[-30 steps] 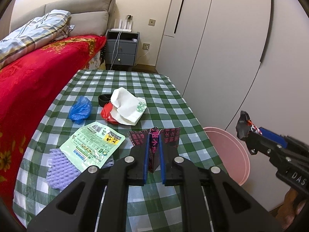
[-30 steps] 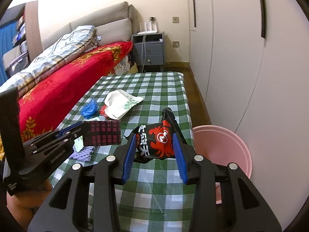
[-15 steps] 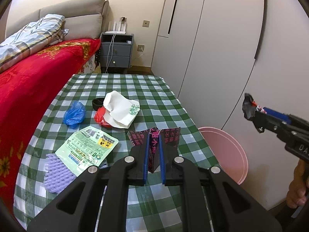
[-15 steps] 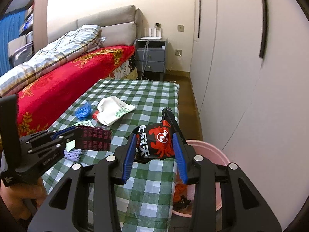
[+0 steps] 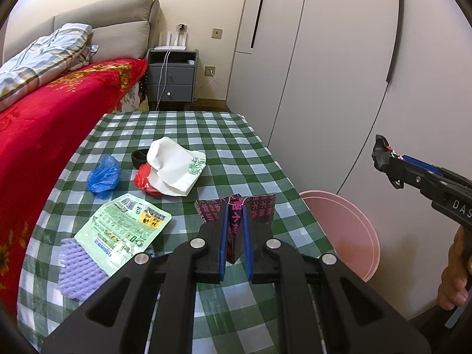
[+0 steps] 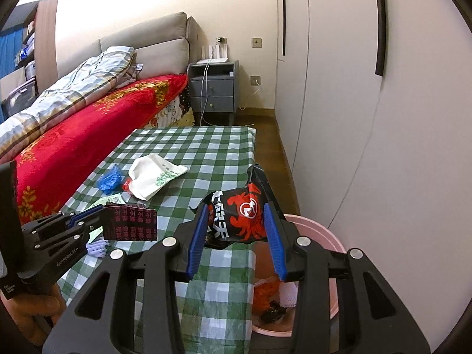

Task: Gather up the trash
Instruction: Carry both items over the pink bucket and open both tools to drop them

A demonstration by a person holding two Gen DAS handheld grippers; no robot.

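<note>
Trash rides in both hands: the right gripper (image 6: 236,230) pinches a black-and-red snack wrapper (image 6: 237,216), the left gripper (image 5: 235,237) clamps a dark pink-printed packet (image 5: 236,212). Off the desk's (image 5: 188,129) right edge sits the pink bin (image 6: 330,236), nearer the right hand, probably just below its wrapper.

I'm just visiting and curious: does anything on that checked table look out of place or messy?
Yes. Trash lies scattered on the checked table: a crumpled blue bag, a white paper bag over something red, a green packet overlapping a purple foam net.
</note>
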